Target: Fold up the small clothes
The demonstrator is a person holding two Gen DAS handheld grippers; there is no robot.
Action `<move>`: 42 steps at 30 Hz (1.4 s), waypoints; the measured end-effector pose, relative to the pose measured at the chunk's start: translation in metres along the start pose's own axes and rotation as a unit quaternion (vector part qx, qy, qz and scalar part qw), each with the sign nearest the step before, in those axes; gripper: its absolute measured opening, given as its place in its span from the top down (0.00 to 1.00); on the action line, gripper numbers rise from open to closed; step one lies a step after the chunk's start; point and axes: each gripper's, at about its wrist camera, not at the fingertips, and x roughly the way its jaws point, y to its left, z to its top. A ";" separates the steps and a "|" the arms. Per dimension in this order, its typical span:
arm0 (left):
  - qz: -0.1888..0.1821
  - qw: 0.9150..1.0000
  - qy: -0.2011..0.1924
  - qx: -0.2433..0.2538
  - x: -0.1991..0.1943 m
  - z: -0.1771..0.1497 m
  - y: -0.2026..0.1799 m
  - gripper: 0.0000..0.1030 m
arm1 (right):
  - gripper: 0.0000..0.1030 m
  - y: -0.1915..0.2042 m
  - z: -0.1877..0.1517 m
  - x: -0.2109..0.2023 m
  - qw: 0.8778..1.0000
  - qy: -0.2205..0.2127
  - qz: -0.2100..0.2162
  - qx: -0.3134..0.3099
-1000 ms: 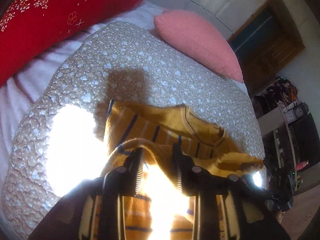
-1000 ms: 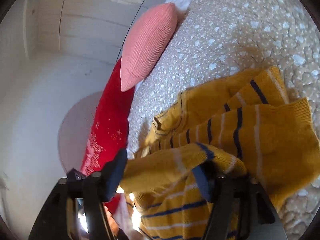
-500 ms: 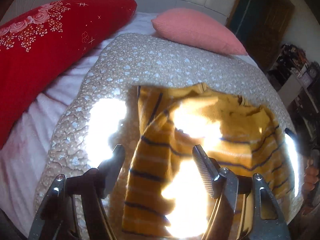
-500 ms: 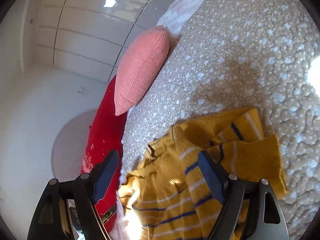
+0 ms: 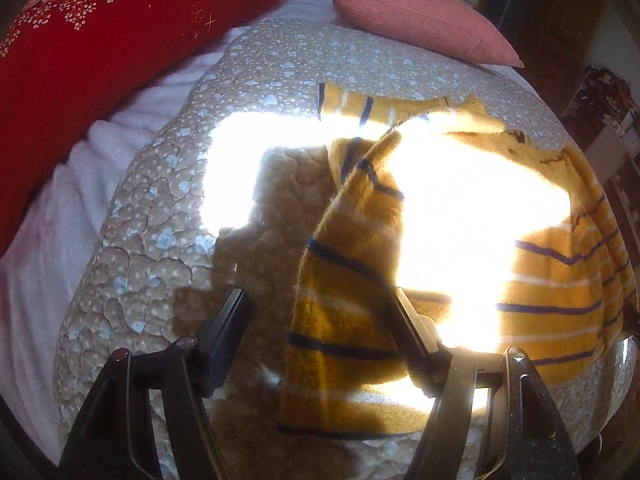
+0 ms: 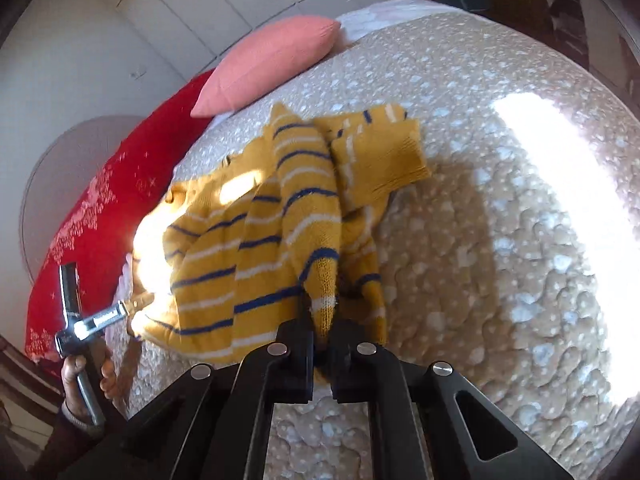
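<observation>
We look down past our left gripper (image 5: 316, 320), whose jaws stand apart above a mustard-yellow knitted sweater with navy and white stripes (image 5: 344, 280); neither pad seems to press it, though sun glare hides much. It lies on a beige floral quilted cover (image 5: 160, 248). Beyond sit a red flowered pillow (image 5: 100, 40) and a pink ribbed cushion (image 5: 420, 20).

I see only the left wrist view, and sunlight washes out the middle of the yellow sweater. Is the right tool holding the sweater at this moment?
Observer: Yes. The right tool is shut on a raised fold of the yellow sweater.
Operator: And the part lost in the glare, is it lying flat?
Observer: No. In the right wrist view it is bunched into striped ridges on the quilt.
</observation>
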 end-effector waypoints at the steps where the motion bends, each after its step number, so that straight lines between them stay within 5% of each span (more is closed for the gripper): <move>1: 0.007 1.000 0.000 0.000 -0.001 0.000 -0.001 0.33 | 0.95 -0.012 0.005 -0.002 1.000 -0.008 -0.017 0.017; 4: 0.008 1.000 0.001 -0.009 -0.006 -0.002 0.001 0.33 | 0.93 -0.029 0.013 -0.004 0.998 0.003 -0.040 0.038; 7: -0.007 1.000 -0.009 -0.029 -0.022 -0.005 0.005 0.33 | 0.90 -0.016 0.014 -0.026 0.998 -0.033 -0.060 0.015; 9: -0.020 0.998 -0.038 -0.038 -0.038 -0.007 0.005 0.33 | 0.78 -0.003 0.017 -0.041 0.997 -0.060 -0.052 0.001; 11: -0.022 0.996 -0.072 -0.041 -0.049 -0.008 0.002 0.33 | 0.78 0.016 0.023 -0.044 0.996 -0.067 -0.046 -0.027; 18: -0.058 0.987 -0.139 -0.057 -0.044 -0.027 0.012 0.32 | 0.78 0.087 0.052 0.028 0.995 -0.010 -0.031 -0.092; 25: -0.109 0.978 -0.173 -0.043 -0.054 -0.026 0.043 0.31 | 0.83 0.069 0.130 0.144 0.985 0.055 -0.146 -0.072; 29: -0.120 0.970 -0.182 -0.107 -0.058 -0.020 0.080 0.25 | 0.77 0.059 0.151 0.130 0.972 -0.014 -0.233 -0.026; 34: -0.106 0.968 -0.155 -0.168 -0.048 -0.018 0.112 0.25 | 0.77 0.124 0.125 0.081 0.985 -0.075 -0.143 -0.052; 39: -0.116 0.962 -0.131 -0.211 -0.041 -0.024 0.133 0.25 | 0.74 0.215 0.069 0.123 0.989 0.036 -0.016 -0.143; 42: -0.112 0.962 -0.134 -0.210 -0.043 -0.028 0.136 0.25 | 0.74 0.265 0.041 0.166 0.976 0.084 -0.004 -0.201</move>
